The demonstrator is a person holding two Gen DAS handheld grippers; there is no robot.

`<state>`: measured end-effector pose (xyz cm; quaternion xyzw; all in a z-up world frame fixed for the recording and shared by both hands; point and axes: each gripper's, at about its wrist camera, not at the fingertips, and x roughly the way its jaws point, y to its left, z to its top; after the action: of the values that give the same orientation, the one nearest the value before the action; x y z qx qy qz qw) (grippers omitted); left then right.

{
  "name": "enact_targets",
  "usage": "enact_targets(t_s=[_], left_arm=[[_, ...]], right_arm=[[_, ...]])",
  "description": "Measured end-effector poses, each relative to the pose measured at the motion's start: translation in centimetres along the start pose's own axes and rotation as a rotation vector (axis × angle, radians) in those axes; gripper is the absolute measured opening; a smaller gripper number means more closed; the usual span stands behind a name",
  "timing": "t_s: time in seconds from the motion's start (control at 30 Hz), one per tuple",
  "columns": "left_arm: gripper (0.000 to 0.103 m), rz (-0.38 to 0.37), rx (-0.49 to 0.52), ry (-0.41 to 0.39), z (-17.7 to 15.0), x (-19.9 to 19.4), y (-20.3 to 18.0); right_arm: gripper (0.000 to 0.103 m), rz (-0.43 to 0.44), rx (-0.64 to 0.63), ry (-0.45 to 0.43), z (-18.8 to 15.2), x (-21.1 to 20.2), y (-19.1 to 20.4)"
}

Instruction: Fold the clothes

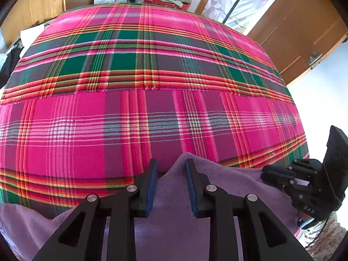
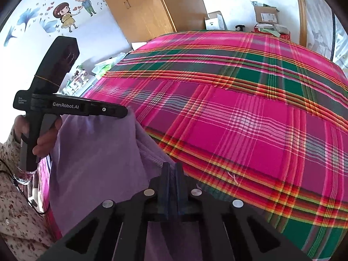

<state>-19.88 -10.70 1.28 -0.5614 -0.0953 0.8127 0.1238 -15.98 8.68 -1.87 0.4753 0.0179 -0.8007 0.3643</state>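
Lilac garment point(image 2: 97, 152): top edge ran level between both grippers, body hanging toward the person. Right gripper point(image 2: 171, 169) pinched its hem, pads together. Left gripper point(image 1: 170, 174) clamped a thick bunched corner, fingers part-spread; plaid bedspread point(image 1: 152, 76) lay ahead.

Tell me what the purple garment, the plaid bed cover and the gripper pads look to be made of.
Purple garment: soft knit or fleece, matte; fuzzy nap and limp folds suggest it.
Plaid bed cover: flat woven cloth, probably cotton; crossing threads and a frayed edge show.
Pads of the left gripper: dark blue, likely rubber or foam, dull; exact material unclear.
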Motion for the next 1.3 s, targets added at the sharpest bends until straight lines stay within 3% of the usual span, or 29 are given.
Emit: enact_targets(t_s=[0.2,0.37,0.53,0.73,0.83,0.93,1.03,1.13,1.2,1.27,1.3], left_arm=[[0.027,0.003,-0.002,-0.007,0.1,0.2,-0.1],[0.027,0.003,-0.002,-0.012,0.1,0.2,-0.1],[0.027,-0.002,-0.004,-0.013,-0.1,0.0,0.1],[0.027,-0.008,-0.01,-0.017,-0.2,-0.2,0.1],[0.027,-0.005,-0.003,-0.018,-0.3,-0.3,0.0],[0.027,-0.005,-0.004,-0.019,-0.3,-0.3,0.0],[0.027,-0.006,-0.007,-0.022,-0.3,-0.3,0.0],[0.027,-0.01,-0.008,-0.022,-0.4,-0.3,0.0],[0.027,-0.012,-0.009,-0.023,-0.4,-0.4,0.1],[0.027,-0.012,-0.005,-0.025,-0.4,-0.3,0.0],[0.027,-0.01,-0.003,-0.025,-0.4,-0.3,0.0]], right_arm=[[0.008,0.01,-0.005,0.0,0.1,-0.3,0.1],[0.017,0.008,-0.002,-0.027,0.0,-1.6,-0.2],[0.018,0.035,-0.05,-0.028,-0.2,-2.2,0.6],[0.018,0.019,-0.113,0.031,0.1,-0.1,1.8],[0.018,-0.04,-0.144,0.012,0.5,0.4,2.2],[0.018,-0.166,-0.116,-0.001,1.0,0.6,1.4],[0.019,-0.108,-0.053,-0.067,1.1,-1.2,1.1],[0.019,-0.024,-0.111,-0.113,0.4,-2.6,3.2],[0.019,0.021,-0.172,-0.081,-0.1,-1.8,5.1],[0.018,-0.033,-0.208,-0.039,-0.4,-0.4,5.9],[0.011,-0.065,-0.197,-0.019,-0.4,0.3,5.6]])
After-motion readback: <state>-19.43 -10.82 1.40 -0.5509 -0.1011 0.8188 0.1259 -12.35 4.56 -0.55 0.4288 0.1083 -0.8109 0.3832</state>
